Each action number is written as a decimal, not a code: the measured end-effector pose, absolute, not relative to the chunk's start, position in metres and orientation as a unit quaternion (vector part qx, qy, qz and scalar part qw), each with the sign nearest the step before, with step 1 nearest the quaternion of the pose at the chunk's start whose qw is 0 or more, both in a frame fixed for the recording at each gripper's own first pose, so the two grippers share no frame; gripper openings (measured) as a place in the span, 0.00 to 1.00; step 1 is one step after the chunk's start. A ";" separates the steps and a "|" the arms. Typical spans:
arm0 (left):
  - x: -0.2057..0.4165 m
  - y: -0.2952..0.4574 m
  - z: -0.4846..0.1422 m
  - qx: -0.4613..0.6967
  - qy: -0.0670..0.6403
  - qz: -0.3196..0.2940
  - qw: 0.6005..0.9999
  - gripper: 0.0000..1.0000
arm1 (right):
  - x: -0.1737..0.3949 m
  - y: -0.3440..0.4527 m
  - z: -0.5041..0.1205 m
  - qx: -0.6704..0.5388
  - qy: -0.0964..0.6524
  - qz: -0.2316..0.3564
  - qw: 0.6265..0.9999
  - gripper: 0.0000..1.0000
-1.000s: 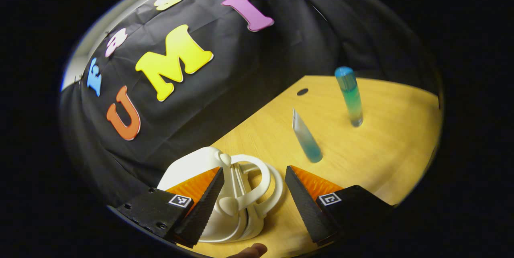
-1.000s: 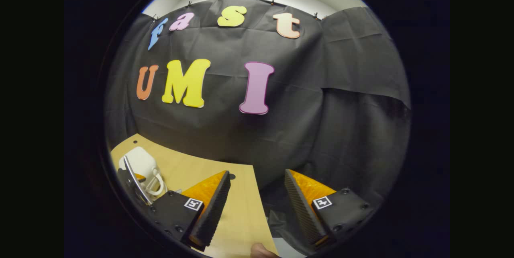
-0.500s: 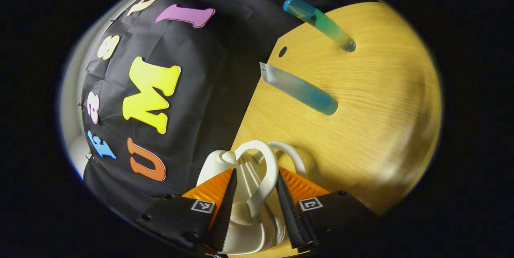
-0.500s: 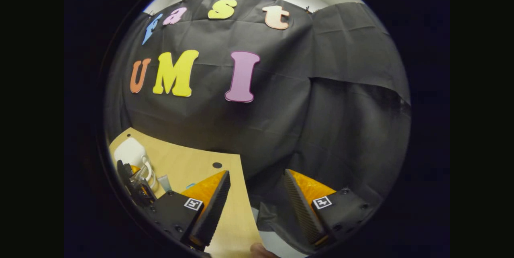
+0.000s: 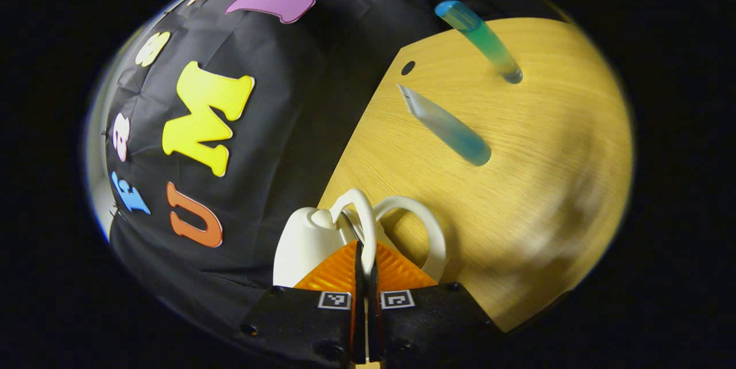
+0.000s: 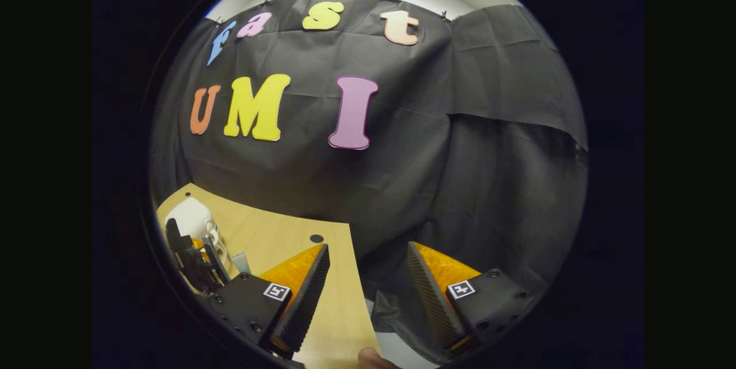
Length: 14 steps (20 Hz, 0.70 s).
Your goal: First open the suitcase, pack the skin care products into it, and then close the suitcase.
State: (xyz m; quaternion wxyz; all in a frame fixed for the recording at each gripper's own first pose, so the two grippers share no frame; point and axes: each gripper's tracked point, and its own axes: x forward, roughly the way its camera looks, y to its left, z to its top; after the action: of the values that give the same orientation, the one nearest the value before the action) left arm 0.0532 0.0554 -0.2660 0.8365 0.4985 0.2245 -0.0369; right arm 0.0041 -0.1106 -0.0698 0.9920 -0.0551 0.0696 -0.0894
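Now that the left gripper (image 5: 364, 265) has swung in from straddling the white suitcase (image 5: 305, 239) with its jaws wide a second ago, those jaws are pinched together on one of the two looped handles (image 5: 366, 225) at the case's top edge. Half a second back they were still narrowing on either side of that loop; here only a sliver separates them, with the handle caught between. That reads as the opening grip: holding one handle should let the person peel that half away from the other, so the first step looks to be starting, and the case itself seems still closed on the tabletop (image 5: 535, 185).

The two skin care products wait untouched, well apart from the case: a tube (image 5: 445, 125) standing on its blue cap and a taller blue-green bottle (image 5: 480, 38) beyond it.

The right gripper (image 6: 367, 291) hangs out past the tabletop's edge with its jaws spread and nothing between them, barely shifted over the last second. In the right gripper view the suitcase (image 6: 190, 220) sits small at the far left, with the left gripper a dark shape in front of it.

Hard to judge: the lower body of the case is hidden behind the jaws in the left gripper view, so any latch or seam gap can't be made out, nor how firmly the handle is pinched.
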 end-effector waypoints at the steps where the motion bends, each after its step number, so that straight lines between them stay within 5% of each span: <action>1: 0.053 0.058 -0.256 0.488 0.226 -0.037 0.843 0.05 | 0.005 -0.105 -0.070 -0.054 0.070 -0.086 0.992 0.81; 14: 0.038 0.173 -0.103 0.244 0.181 -0.016 0.953 0.04 | 0.030 0.028 -0.067 -0.057 0.081 -0.030 0.995 0.81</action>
State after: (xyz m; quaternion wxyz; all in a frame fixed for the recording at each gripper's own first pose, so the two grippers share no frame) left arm 0.0382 0.1729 -0.1034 0.9525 0.2443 0.1810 -0.0155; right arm 0.0302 0.0278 -0.0674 0.9946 -0.0573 0.0813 -0.0298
